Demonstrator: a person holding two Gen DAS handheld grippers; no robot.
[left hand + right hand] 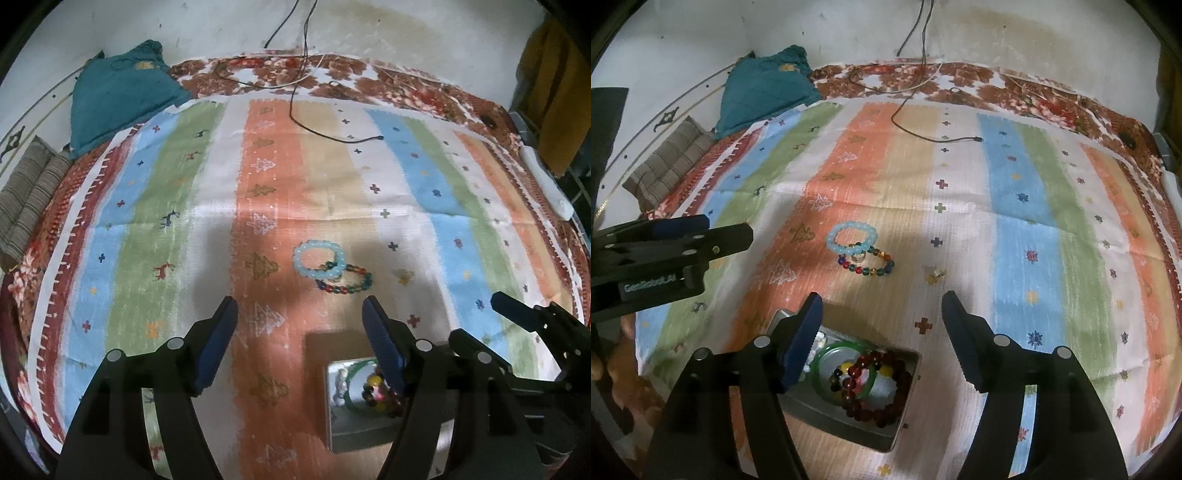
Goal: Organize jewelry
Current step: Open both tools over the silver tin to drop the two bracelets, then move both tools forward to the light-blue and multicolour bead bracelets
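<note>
A pale blue bead bracelet [320, 259] [851, 238] lies on the striped cloth, overlapping a multicoloured bead bracelet [345, 281] [866, 264]. Near me stands an open metal tin [334, 424] [905, 410] holding a green bangle [833, 354], a dark red bead bracelet [875, 387] and other beads. A small pale piece [938, 273] lies to the right of the bracelets. My left gripper [301, 314] is open and empty, short of the bracelets. My right gripper [881, 310] is open and empty above the tin's far edge. The right gripper [524, 314] shows at the left view's right edge, and the left gripper [701, 236] at the right view's left edge.
A black cable [332, 136] [934, 138] trails across the cloth's far part. A teal cushion [122, 96] [761, 92] and a striped brown cushion [668, 162] lie at the far left. A white bar-shaped object [546, 181] rests on the bed's right edge.
</note>
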